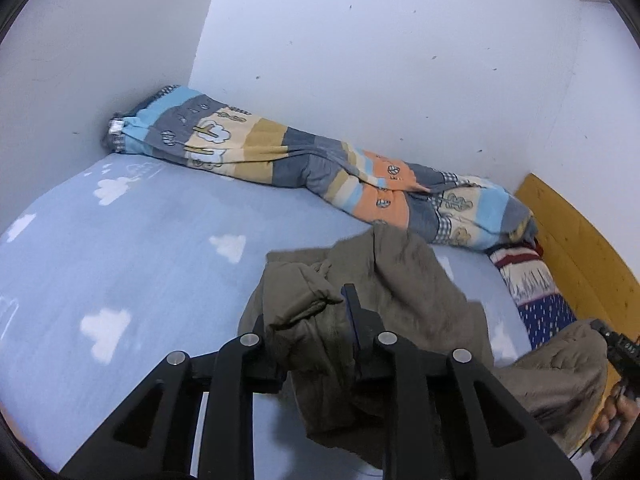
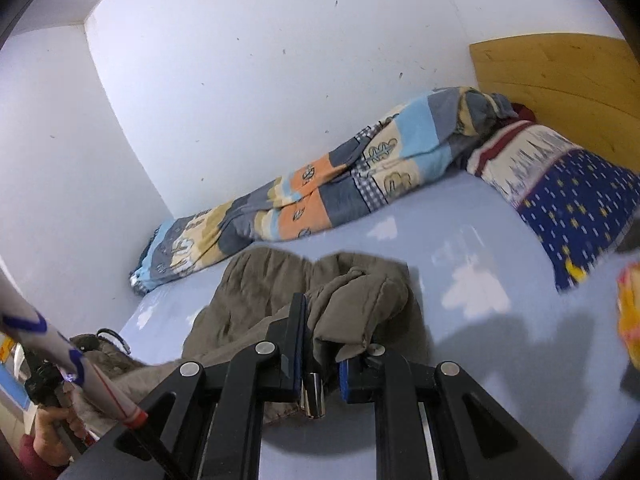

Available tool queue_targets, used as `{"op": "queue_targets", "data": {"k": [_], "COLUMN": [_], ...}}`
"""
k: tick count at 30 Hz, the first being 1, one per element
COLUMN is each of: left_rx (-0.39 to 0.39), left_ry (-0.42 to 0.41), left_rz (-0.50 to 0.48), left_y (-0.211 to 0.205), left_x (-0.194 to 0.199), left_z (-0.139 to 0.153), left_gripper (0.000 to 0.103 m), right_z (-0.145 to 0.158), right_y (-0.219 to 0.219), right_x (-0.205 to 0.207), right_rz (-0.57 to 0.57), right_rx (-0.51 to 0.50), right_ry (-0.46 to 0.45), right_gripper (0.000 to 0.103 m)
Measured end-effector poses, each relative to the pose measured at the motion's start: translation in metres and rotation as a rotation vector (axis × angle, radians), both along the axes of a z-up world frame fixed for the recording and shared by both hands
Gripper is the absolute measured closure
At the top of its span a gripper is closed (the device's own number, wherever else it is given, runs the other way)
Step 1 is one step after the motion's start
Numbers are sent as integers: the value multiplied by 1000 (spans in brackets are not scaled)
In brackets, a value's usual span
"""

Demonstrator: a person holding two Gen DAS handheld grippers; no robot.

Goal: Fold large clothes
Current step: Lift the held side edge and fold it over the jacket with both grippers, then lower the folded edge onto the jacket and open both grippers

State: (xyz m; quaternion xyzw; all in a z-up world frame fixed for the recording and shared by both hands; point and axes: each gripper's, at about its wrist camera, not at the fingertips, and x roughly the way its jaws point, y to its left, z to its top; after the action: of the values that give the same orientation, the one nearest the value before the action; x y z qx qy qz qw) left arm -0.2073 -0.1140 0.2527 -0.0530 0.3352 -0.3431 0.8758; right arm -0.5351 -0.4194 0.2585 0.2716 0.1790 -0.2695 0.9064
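Observation:
An olive-brown padded jacket point(image 1: 400, 280) lies on a light blue bed sheet with white clouds point(image 1: 140, 248). My left gripper point(image 1: 316, 320) is shut on a bunched fold of the jacket and holds it above the bed. The right finger point(image 1: 354, 312) shows; cloth hides the left one. In the right wrist view the same jacket point(image 2: 256, 288) hangs from my right gripper point(image 2: 324, 332), which is shut on a sleeve-like fold. Its left finger point(image 2: 298, 320) stands clear of the cloth. The other gripper shows at the far right of the left wrist view point(image 1: 618, 348).
A rolled patchwork quilt point(image 1: 312, 160) lies along the white wall. A patterned pillow point(image 2: 560, 200) sits by the wooden headboard point(image 2: 568, 92). The sheet point(image 2: 460, 240) stretches between the jacket and the pillow.

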Motion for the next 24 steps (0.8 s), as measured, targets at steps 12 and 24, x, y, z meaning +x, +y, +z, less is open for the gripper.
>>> {"op": "queue_targets", "data": {"k": [12,24], "left_rx": [4,157], "left_ry": [110,-21], "left_rz": [49,-45], "left_y": [-83,-140], "left_x": [155,158], "left_z": [-13,-45], "left_gripper": [46,46], "right_z": [-61,-147], "right_y": [-160,-233], "right_x": [177,234], "right_rz": [-86,-118], "right_rx": [89,268], "right_ry": [153,224], "right_gripper": [90,83]}}
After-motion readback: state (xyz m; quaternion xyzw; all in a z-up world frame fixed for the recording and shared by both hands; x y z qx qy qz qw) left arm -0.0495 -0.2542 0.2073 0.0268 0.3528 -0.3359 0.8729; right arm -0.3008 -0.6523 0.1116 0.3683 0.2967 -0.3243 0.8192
